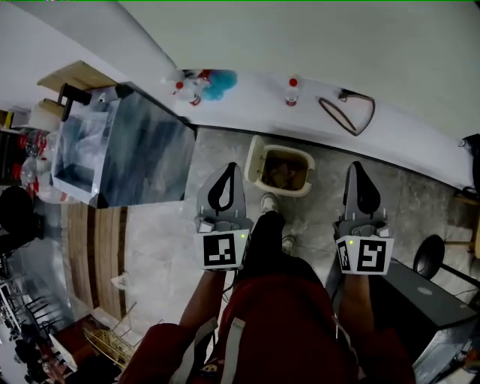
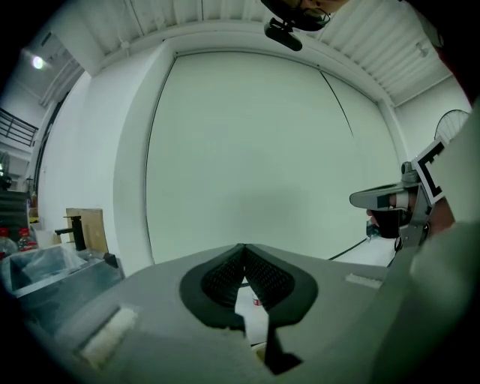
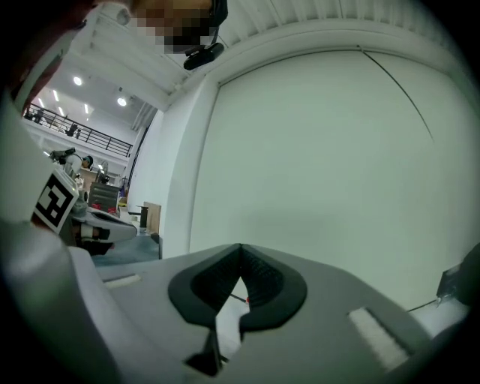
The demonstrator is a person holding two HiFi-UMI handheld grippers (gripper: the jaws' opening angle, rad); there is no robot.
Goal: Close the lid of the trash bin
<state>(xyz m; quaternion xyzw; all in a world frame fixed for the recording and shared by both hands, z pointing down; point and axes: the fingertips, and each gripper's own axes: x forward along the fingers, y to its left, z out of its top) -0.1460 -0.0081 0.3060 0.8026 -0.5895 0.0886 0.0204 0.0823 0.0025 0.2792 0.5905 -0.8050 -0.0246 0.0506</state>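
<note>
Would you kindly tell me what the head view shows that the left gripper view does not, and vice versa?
Only the head view: the open trash bin on the floor, beyond the person's shoes. Only the left gripper view: the ceiling, and the left gripper, jaws shut and empty. Both: the right gripper and the white wall.

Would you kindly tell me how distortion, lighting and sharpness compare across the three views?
Head view: evenly lit, fairly sharp, the bin clear, straight lines bowed by the wide lens. Left gripper view: strong fisheye with dark corners, a lamp glaring at upper left, the left gripper soft up close. Right gripper view: same fisheye, bright lamps, right gripper likewise soft.
</note>
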